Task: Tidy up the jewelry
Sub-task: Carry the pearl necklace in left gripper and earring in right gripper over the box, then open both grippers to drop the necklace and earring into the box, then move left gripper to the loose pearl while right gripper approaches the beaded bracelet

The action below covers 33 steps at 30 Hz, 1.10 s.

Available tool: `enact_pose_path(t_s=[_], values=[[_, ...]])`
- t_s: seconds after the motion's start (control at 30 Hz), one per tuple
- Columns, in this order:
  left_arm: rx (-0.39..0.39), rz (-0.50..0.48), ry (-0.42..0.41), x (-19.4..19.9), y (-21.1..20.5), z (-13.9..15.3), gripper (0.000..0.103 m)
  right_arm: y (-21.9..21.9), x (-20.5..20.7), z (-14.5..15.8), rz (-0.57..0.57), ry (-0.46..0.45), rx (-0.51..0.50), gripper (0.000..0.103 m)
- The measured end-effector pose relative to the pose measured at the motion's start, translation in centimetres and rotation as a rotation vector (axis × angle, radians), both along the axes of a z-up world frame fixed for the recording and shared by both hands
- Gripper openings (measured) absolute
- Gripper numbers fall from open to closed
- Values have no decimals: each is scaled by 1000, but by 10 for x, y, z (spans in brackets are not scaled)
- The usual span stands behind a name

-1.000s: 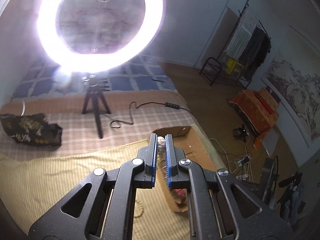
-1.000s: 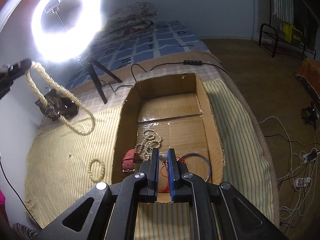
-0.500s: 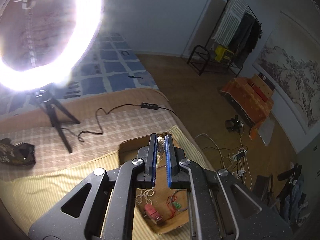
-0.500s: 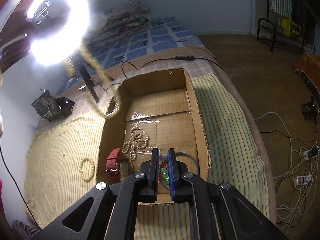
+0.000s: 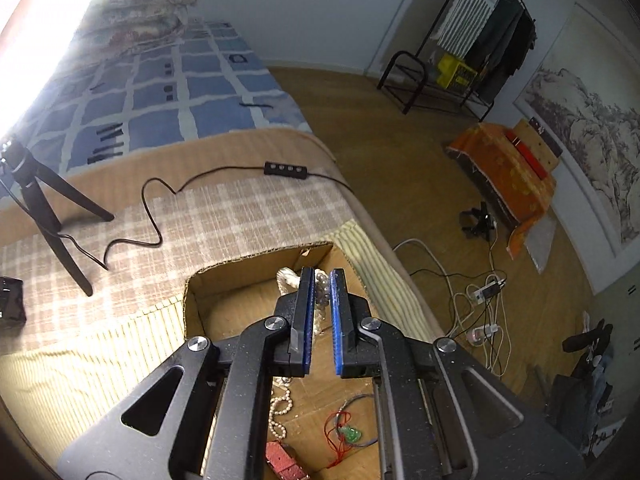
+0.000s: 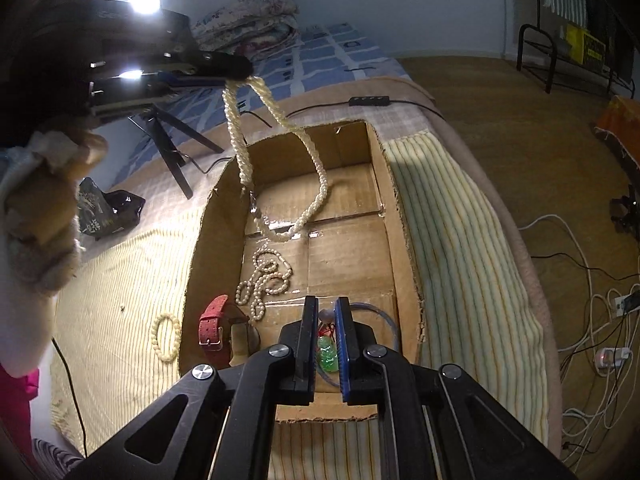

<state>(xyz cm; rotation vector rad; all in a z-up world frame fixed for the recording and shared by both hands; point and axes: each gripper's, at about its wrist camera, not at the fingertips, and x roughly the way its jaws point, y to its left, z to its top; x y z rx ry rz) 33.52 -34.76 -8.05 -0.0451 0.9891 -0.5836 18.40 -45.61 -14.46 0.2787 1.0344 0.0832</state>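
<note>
- Bedroom scene: a cardboard box (image 6: 394, 216) sits on a striped bed cover (image 6: 460, 240)
- Left gripper (image 5: 319, 292) is clamped narrowly on a thick pearl rope necklace (image 6: 316, 184), which dangles into the box with its lowest loop touching the floor
- Right gripper (image 6: 325, 320) hovers low over a green pendant (image 6: 328, 354), jaws narrow, apparently empty
- Step in hand: depositing the necklace; next, probably release it
- Beaded bracelet (image 6: 165, 336) lies outside on the cover, not yet boxed

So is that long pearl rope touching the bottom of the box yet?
Cannot tell. In the right wrist view the pearl rope hangs from the left gripper and its loop reaches the cardboard box floor, but contact is unclear.
</note>
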Motion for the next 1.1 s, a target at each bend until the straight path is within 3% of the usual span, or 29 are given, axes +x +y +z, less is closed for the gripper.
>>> enact_pose_path(t_s=[0.2,0.23,0.37,0.4,0.43,0.47,0.5,0.53,0.73,1.1], values=[[12,-26,43,3,-3,-19,5,6,5,-5,21,7,22,9],[19,-31,47,2,-3,-21,5,6,5,-5,20,6,25,13],[39,-44,64,-1,-3,-25,6,6,6,-4,12,-4,34,51],[45,-44,67,-1,-2,-26,15,6,6,-4,9,-8,32,56],[46,-45,69,-1,-1,-25,35,7,6,-3,8,-10,26,69],[46,-42,65,-2,0,-24,45,7,6,-2,6,-14,20,78],[43,-38,55,-4,1,-22,53,8,5,-1,5,-19,14,81],[42,-35,38,-5,3,-20,53,10,6,0,5,-22,9,84],[69,-46,33,-11,9,-19,54,17,7,4,4,-22,-20,92],[112,-22,0,-32,60,-4,54,31,-2,22,4,-69,-3,92]])
